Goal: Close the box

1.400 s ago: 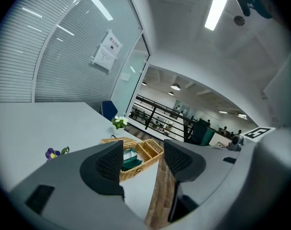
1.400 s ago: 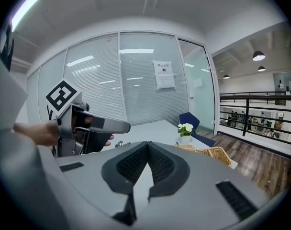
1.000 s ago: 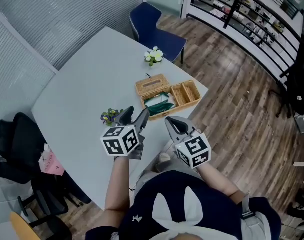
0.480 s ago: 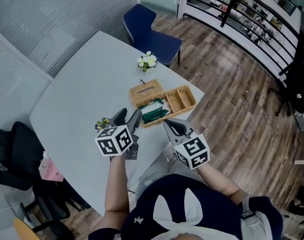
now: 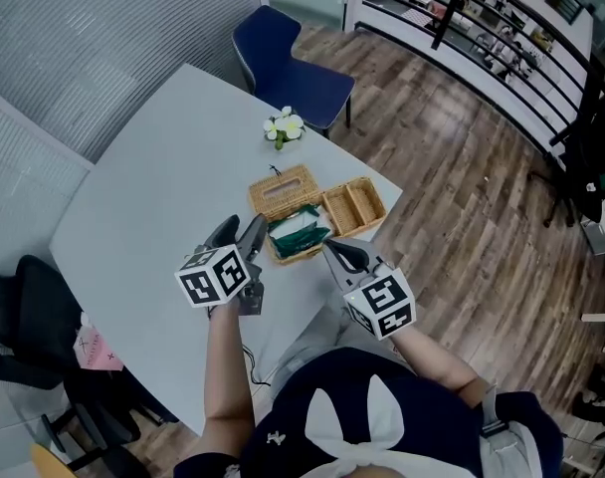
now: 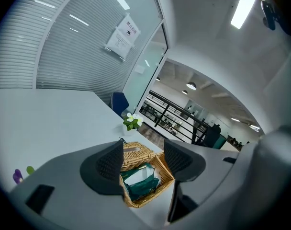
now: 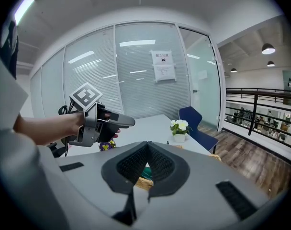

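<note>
An open wicker box [image 5: 354,207] stands near the table's right edge, with a green packet [image 5: 297,235] in its large compartment. Its slotted lid [image 5: 281,191] lies folded back flat on the table behind it. My left gripper [image 5: 241,235] hovers open just left of the box, and the box [image 6: 148,190] and lid [image 6: 136,153] show through its gap. In that view my left gripper [image 6: 143,157] holds nothing. My right gripper [image 5: 334,250] is shut and empty, just in front of the box. In its own view my right gripper [image 7: 146,150] hides most of the box [image 7: 143,181].
A pot of white flowers [image 5: 281,127] stands behind the box and small purple flowers [image 6: 17,175] lie to the left. The table [image 5: 153,167] ends close to the box's right side. A blue chair [image 5: 283,58] stands beyond it, a black office chair [image 5: 24,307] at left.
The head view has shifted, so the box sits lower and further left in it. Both grippers are now slightly closer to the box. Their jaws look unchanged.
</note>
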`<action>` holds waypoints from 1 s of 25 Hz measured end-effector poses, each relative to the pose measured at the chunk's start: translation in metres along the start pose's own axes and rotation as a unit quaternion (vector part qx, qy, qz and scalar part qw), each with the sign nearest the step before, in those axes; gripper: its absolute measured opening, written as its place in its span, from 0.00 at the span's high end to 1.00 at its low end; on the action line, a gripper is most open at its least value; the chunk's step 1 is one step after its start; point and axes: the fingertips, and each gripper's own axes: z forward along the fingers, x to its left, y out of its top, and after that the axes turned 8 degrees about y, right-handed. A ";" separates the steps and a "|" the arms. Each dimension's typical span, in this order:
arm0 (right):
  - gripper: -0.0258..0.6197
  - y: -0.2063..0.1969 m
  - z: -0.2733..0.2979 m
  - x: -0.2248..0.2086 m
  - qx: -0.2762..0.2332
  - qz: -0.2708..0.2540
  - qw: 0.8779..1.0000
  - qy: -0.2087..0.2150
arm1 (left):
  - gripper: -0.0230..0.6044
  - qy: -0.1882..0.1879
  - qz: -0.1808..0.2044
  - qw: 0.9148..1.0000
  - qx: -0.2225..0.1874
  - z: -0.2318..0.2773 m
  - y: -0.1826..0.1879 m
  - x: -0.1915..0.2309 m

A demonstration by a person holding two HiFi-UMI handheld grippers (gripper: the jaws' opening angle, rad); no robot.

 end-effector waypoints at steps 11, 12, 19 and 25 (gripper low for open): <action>0.95 -0.001 0.029 -0.022 0.016 0.013 1.000 0.000 | 0.56 -0.002 -0.037 0.999 0.028 0.030 -0.002 0.023; 0.95 0.000 0.031 -0.023 0.016 0.013 1.000 0.000 | 0.56 0.000 -0.039 0.999 0.028 0.032 -0.002 0.026; 0.95 -0.006 0.046 -0.029 0.021 0.031 0.999 -0.006 | 0.56 -0.003 -0.079 0.996 0.031 0.048 0.000 0.045; 0.95 -0.012 0.054 -0.035 0.030 0.037 0.999 -0.015 | 0.56 -0.012 -0.115 0.992 0.040 0.067 -0.001 0.059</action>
